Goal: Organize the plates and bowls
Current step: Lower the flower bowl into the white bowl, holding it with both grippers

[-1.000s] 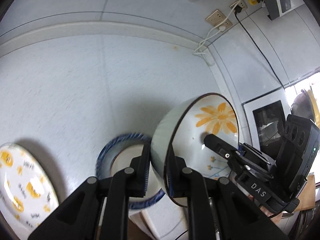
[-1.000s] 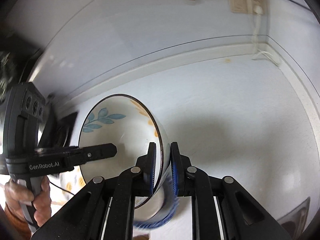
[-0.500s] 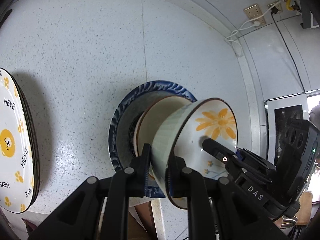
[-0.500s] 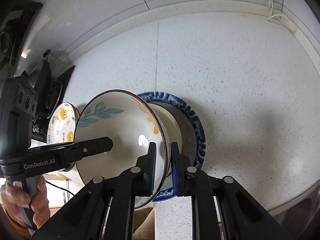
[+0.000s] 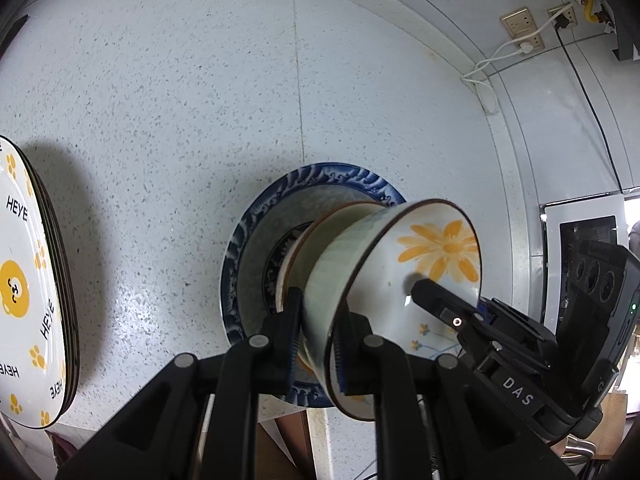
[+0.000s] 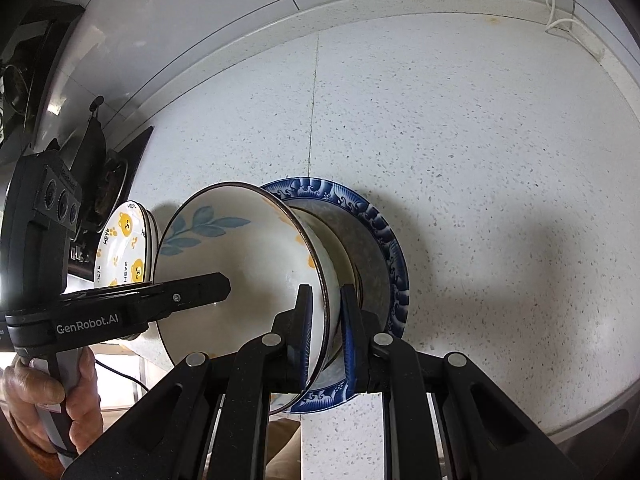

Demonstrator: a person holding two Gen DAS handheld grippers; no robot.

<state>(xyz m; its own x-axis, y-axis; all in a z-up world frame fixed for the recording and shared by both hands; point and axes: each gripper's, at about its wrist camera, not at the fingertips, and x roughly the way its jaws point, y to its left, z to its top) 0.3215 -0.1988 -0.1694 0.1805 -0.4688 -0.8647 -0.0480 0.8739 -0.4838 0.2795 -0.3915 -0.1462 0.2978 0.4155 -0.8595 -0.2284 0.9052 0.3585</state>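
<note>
White ceramic bowl with orange flower, pinched at opposite rim edges by left gripper and right gripper, sits directly over, seemingly nested in, a tan bowl on blue-rimmed plate; release is straight down.

Bear plates: "HEYE" printed in black several times around the rim, among yellow paw prints and a bear face; the same word reads on the plates in the right wrist view.
Right claw body: white letters "DAS", seen from the left wrist camera.
Left claw body: white lettering "GenRobot.AI", seen from the right wrist camera.
</note>
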